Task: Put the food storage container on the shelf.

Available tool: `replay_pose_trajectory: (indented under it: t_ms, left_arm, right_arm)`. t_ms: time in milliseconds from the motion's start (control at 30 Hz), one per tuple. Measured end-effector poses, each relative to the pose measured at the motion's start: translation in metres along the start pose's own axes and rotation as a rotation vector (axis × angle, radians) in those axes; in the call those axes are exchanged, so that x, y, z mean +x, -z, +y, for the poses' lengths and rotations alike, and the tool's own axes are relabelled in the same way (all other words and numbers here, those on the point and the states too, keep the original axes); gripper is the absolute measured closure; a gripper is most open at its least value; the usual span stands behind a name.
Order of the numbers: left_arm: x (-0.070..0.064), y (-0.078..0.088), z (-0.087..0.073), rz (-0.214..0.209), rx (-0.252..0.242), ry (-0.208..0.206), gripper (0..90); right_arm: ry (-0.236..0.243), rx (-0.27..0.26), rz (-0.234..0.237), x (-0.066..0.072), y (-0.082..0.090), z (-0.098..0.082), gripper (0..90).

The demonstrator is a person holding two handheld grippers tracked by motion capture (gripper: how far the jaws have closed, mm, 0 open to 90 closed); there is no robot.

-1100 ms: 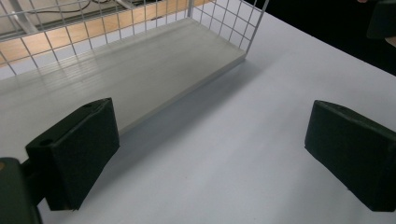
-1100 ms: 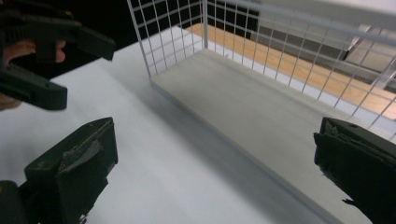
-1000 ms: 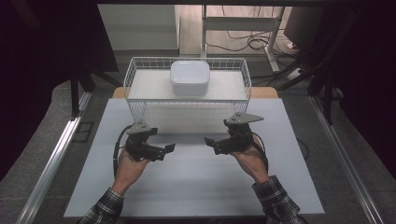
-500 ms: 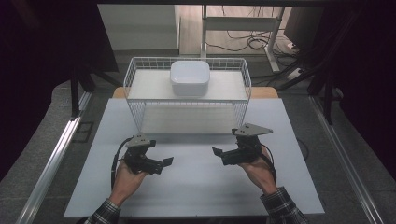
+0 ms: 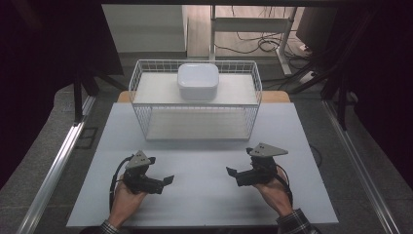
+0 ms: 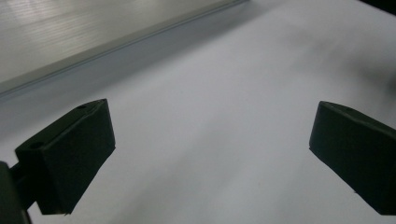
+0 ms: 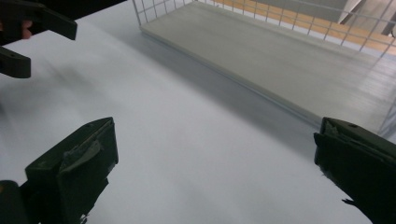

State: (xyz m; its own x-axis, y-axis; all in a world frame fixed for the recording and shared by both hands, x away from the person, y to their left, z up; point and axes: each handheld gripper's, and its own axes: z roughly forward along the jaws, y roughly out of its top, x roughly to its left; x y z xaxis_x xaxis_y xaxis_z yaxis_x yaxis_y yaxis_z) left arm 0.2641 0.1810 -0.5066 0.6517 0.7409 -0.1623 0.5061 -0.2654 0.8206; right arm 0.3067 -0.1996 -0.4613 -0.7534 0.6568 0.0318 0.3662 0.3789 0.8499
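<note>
high view; item 1, white lidded box (image 5: 198, 81), rounded corners, sitting on the top shelf of the wire rack (image 5: 141, 108), toward the rack's far edge and near its middle; i judge it light, rigid plastic with a smooth and likely slippery shell; i would take it across 2 opposite flat sides, low on the body rather than on the lid, since the lid may lift off; item 2, left gripper (image 5: 166, 180) in a hand at the near left of the table (image 5: 204, 195), jaws spread, holding nothing; item 3, right gripper (image 5: 232, 172) at the near right, jaws spread likewise, empty; both well apart from the box and pointing toward each other; the rack's lower shelf is bare.

left gripper view; 2 black jaws set wide apart over plain white table (image 6: 210, 140), nothing between them; a pale board edge runs across the top.

right gripper view; jaws wide apart, empty; rack's lower shelf board (image 7: 280, 60) and wire mesh ahead to the right; left gripper (image 7: 28, 44) at upper left.

surface and room; matte white tabletop, flat, no clutter; dim room, grey floor, dark frames at both sides, cables and a stand leg behind the rack.
</note>
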Motion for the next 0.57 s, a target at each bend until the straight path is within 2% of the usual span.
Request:
replay_pose_trajectory:
  t_ms: [133, 167, 200, 233, 267, 300, 333, 367, 500, 567]
  left_arm:
    - [-0.002, -0.002, -0.006, -0.002, 0.014, -0.003, 0.2]
    - [-0.003, -0.005, -0.011, -0.016, 0.045, -0.006, 0.4]
    - [-0.003, -0.005, -0.011, -0.016, 0.045, -0.006, 0.8]
    - [-0.004, -0.01, -0.015, -0.032, 0.075, -0.008, 0.8]
    - [-0.004, -0.01, -0.015, -0.032, 0.075, -0.008, 0.8]
    - [-0.006, -0.015, -0.018, -0.036, 0.108, -0.014, 0.8]
    - [-0.006, -0.015, -0.018, -0.036, 0.108, -0.014, 0.8]
    - [-0.007, -0.019, -0.02, -0.028, 0.138, -0.024, 0.7]
    - [-0.006, -0.021, -0.022, -0.019, 0.15, -0.021, 0.6]
    - [-0.003, -0.02, -0.022, -0.018, 0.142, -0.002, 0.6]
  right_arm:
    - [-0.008, 0.0, -0.003, 0.0, 0.0, -0.009, 0.0]
    - [-0.012, 0.009, -0.005, 0.0, 0.0, -0.014, 0.0]
    - [-0.014, 0.017, -0.003, 0.0, -0.001, -0.017, 0.0]
    - [-0.016, 0.024, -0.001, 0.0, -0.002, -0.019, 0.0]
    - [-0.016, 0.024, -0.001, 0.0, -0.002, -0.019, 0.0]
    - [-0.014, 0.051, 0.0, 0.0, -0.007, -0.026, 0.0]
    - [-0.014, 0.051, 0.0, 0.0, -0.007, -0.026, 0.0]
    - [-0.01, 0.083, -0.001, 0.001, -0.011, -0.032, 0.0]
    - [-0.006, 0.125, 0.001, 0.002, -0.018, -0.038, 0.0]
    - [-0.005, 0.152, 0.003, 0.001, -0.022, -0.041, 0.0]
